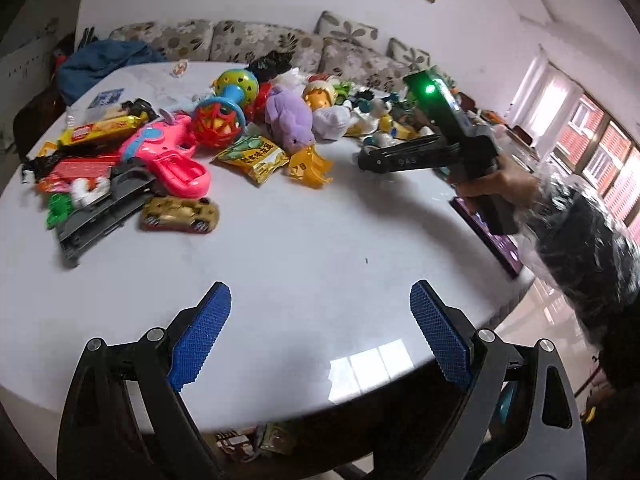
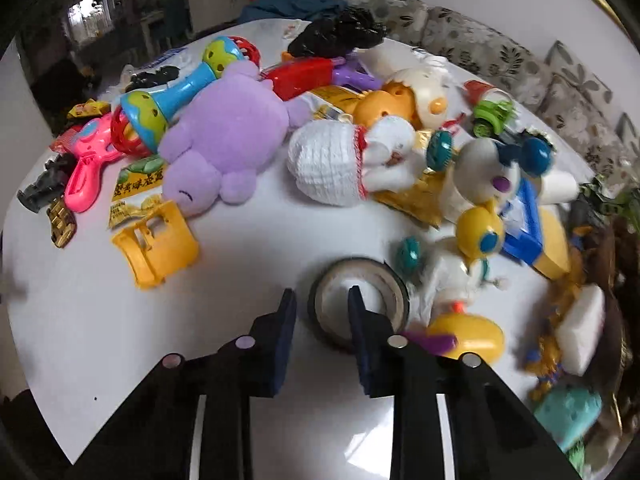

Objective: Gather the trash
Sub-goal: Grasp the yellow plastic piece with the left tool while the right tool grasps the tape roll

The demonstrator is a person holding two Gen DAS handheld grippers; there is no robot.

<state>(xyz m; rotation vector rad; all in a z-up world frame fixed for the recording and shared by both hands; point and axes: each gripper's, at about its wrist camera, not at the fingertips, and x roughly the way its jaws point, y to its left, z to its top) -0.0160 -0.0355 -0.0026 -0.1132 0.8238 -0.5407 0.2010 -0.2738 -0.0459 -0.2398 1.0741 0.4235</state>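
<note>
Blue ribbed pads of the left gripper [image 1: 320, 332] sit nearest the lens, jaws spread wide with nothing between them, hovering above bare tabletop.

Round white table [image 1: 288, 248]: glossy, smooth, window glare near its front edge. Floral sofa [image 1: 280, 42] behind it.

Clutter runs in a band across the far half. Purple plush [image 2: 224, 136], soft and nappy, lies on its side mid-pile. Pink plastic toy gun [image 1: 168, 160] lies left, beside a gold toy car [image 1: 180, 214].

Trash is mixed in among the toys:
- Crumpled black bag [image 2: 336, 36], glossy, at the far edge.
- Yellow-green snack packet [image 1: 254, 158], flat crinkled foil with printed characters, touching the plush's front.
- Yellow-red wrapper [image 1: 100, 130], long and shiny, far left by the gun.

Tape roll [image 2: 360, 300]: a dark ring with a pale inner core, lying flat just ahead of the right gripper [image 2: 322, 304]. Its dark pads stand narrowly apart, nearly closed. The right pad overlaps the roll's ring in view; I cannot tell whether it touches. No grip visible.

From the left wrist view, a hand [image 1: 500, 188] holds the right gripper's black handle, green light lit, with the fingers pointing left over the table.
</note>
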